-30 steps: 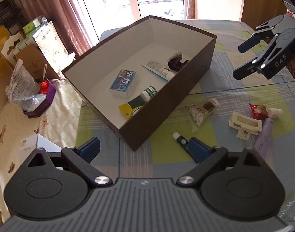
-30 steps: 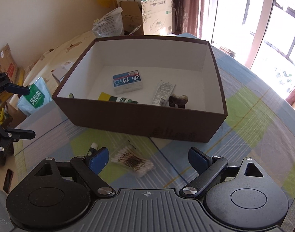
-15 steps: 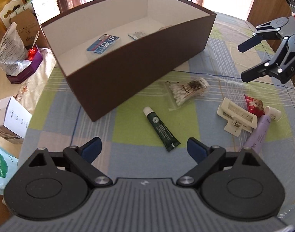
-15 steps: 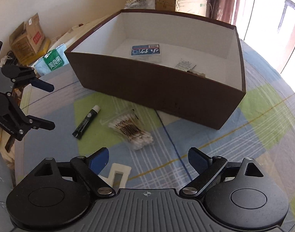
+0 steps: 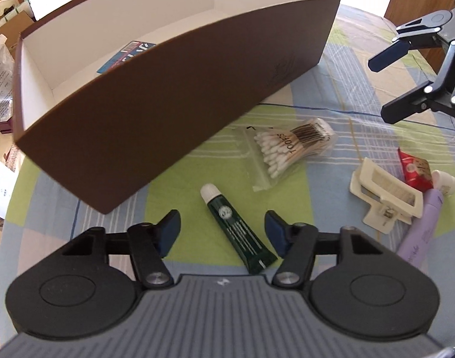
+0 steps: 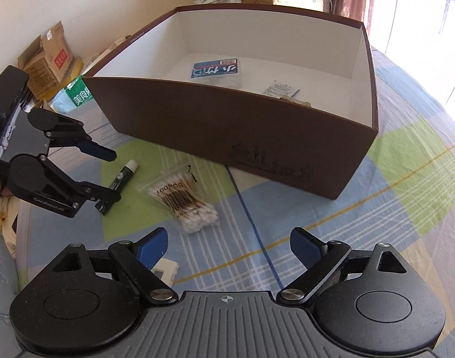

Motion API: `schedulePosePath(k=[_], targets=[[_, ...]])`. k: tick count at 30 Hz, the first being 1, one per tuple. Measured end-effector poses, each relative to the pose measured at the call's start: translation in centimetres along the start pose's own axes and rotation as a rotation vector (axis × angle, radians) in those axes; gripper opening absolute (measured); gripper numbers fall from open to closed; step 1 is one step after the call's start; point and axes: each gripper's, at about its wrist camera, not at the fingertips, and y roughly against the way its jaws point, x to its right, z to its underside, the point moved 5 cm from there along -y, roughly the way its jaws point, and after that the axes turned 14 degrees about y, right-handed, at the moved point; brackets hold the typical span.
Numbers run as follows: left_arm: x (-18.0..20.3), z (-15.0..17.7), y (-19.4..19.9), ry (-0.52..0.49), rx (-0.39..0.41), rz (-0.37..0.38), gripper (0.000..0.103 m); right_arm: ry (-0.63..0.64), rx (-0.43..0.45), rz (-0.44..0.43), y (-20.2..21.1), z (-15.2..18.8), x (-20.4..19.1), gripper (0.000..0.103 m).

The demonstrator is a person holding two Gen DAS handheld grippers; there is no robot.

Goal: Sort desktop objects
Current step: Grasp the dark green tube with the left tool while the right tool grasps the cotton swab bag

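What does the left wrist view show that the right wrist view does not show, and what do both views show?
Only the left wrist view shows the red sachet and the purple tube, both right of the cream hair clip.

Only the right wrist view shows the brown box's floor well, with the printed sachet near the blue packet, and the cardboard boxes by the wall.

Both show the box, the blue packet, the green tube, the cotton swab bag, a part of the hair clip, and both open tongs, left and right.
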Motion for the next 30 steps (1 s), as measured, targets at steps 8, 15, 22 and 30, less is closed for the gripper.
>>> schedulePosePath(k=[8, 15, 22, 30], targets=[[-0.7, -0.2, -0.9, -0.053, 0.004, 0.035, 0.032, 0.044, 0.018, -0.042, -1.7, -1.0, -0.2, 0.094], [-2.2, 1.1, 0.2, -0.105, -0.042, 0.050, 0.014, 0.134, 0.026, -0.094, -4.4, -2.4, -2.5, 0.094], [-4.1, 3.0, 1.4, -0.109, -0.077, 0.022, 0.014, 0.215, -0.010, -0.109, -7.4, -3.3, -4.0, 0.070], [-4.6, 3.1, 1.2, -0.074, -0.073, 0.018, 0.022, 0.199, -0.076, -0.070, -9.2, -3.2, -3.9, 0.070]])
